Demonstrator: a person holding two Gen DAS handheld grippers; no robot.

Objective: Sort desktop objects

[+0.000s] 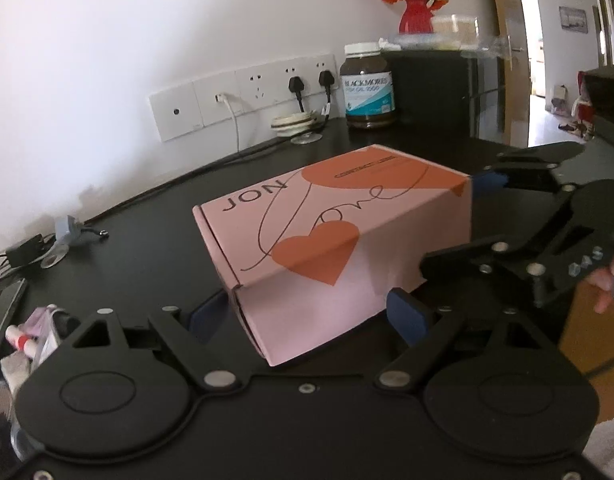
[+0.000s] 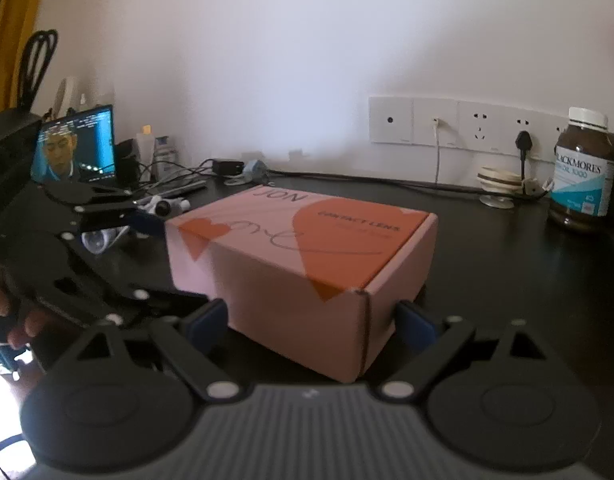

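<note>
As both clench it, pink box [image 1: 307,216] between pads of left claw [image 1: 307,314] and right claw [image 2: 311,320].

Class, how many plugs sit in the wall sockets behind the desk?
3: a white plug leftmost, a black plug right of it, and a second black plug beside the brown bottle. More may hide behind it.

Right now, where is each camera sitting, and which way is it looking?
Left wrist view: sits on the left claw, looking along its fingers at the pink box and wall sockets; the right claw and right hand show at right.
Right wrist view: sits on the right claw, facing the same box from another side; the left claw and left hand show at left.
Shared: the box, sockets, brown bottle.
</note>
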